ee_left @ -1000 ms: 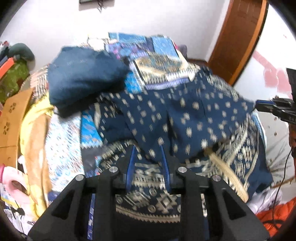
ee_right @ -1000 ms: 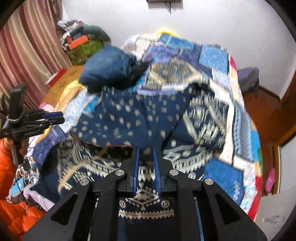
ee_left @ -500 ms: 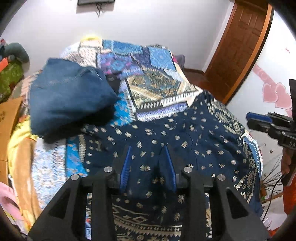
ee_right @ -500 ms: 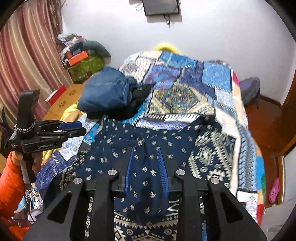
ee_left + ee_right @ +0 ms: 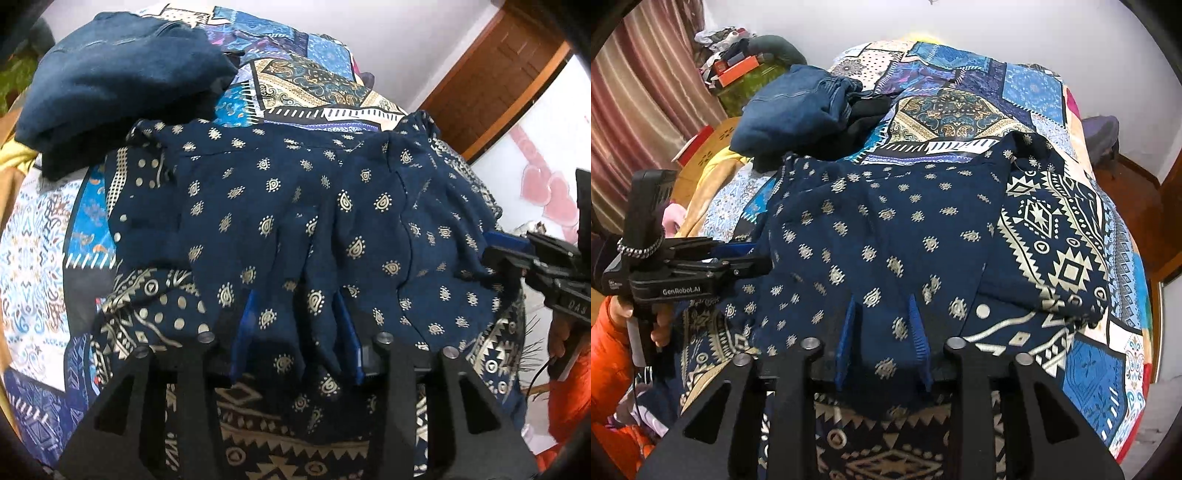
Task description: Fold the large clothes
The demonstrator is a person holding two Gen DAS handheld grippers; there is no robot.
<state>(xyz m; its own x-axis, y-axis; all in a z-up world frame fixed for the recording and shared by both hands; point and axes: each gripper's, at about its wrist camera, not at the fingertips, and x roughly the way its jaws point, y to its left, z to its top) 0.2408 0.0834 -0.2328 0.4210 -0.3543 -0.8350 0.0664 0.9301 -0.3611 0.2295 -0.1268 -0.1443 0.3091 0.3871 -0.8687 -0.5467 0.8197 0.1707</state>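
Navy gold-printed cloth garment lies folded on patchwork quilt; left gripper and right gripper have just been opening, cloth loose between parted jaws.

- The printed garment lies spread on the bed's quilt, at its near end;
- behind it to the left sits a folded clothes pile;
- boxes stand left, beyond the bed.
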